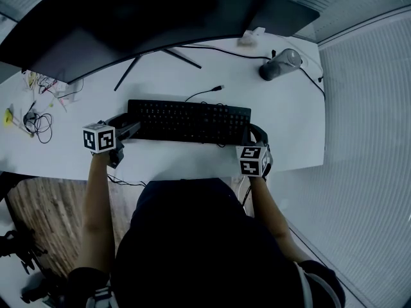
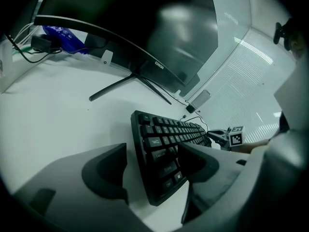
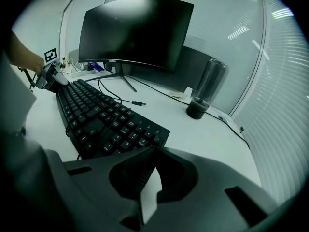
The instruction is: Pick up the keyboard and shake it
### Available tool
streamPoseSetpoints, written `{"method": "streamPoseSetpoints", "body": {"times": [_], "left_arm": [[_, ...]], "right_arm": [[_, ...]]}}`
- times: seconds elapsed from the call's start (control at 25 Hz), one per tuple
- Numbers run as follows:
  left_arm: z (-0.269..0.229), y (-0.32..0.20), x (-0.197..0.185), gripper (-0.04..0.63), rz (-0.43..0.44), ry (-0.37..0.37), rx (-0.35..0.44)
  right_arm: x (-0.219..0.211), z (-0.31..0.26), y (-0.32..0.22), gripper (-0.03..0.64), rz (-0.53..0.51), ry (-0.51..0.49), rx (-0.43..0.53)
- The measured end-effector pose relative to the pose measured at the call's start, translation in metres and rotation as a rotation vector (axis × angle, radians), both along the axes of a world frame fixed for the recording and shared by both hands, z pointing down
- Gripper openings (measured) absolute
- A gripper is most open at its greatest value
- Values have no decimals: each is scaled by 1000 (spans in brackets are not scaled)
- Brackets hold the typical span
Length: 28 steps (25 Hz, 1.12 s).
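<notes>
The black keyboard (image 1: pixel 189 122) lies flat on the white desk (image 1: pixel 77 156), in front of the monitor. My left gripper (image 1: pixel 131 130) is at its left end. In the left gripper view the gripper (image 2: pixel 153 166) stands open around that end of the keyboard (image 2: pixel 166 144): the right jaw lies over the keys, and a strip of desk shows between the left jaw and the keyboard's edge. My right gripper (image 1: pixel 255 136) is at the keyboard's right end. In the right gripper view this gripper (image 3: pixel 154 151) is shut, its tips meeting beside the near corner of the keyboard (image 3: pixel 96 122), with nothing between them.
A large curved monitor (image 1: pixel 141 18) on thin stand legs (image 1: pixel 138 66) stands behind the keyboard. A dark tumbler (image 1: pixel 280 64) is at the back right. The keyboard's loose cable (image 1: pixel 205 94) runs behind it. Tangled wires (image 1: pixel 35 117) lie at the far left.
</notes>
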State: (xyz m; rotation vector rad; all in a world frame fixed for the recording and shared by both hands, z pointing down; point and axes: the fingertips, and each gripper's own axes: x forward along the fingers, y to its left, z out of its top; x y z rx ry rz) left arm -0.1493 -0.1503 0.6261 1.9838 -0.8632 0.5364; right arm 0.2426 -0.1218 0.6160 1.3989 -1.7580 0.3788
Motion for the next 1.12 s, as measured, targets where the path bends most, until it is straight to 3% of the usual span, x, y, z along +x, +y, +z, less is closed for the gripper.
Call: {"method": "streamPoseSetpoints", "body": {"times": [0.24,0.4,0.68,0.96,1.12], "left_arm": [[-3,2,0,323,29,38,-2],[-6,7,9,324,43,141,-71],[-6,3,8,331,-22,165,-69],[-13,17,11,329,-43,279,-153],[-20,27,2,261,-129,395,-190]], "right_arm": [[1,3,0,25,70,-91,-8],[4,3,0,25,98,-133,-16],[4,4,-1,25,74,-163,-23],[10,6,-5,25,83,-189,-14],[12,6,-6,25,97,-223,-4]]}}
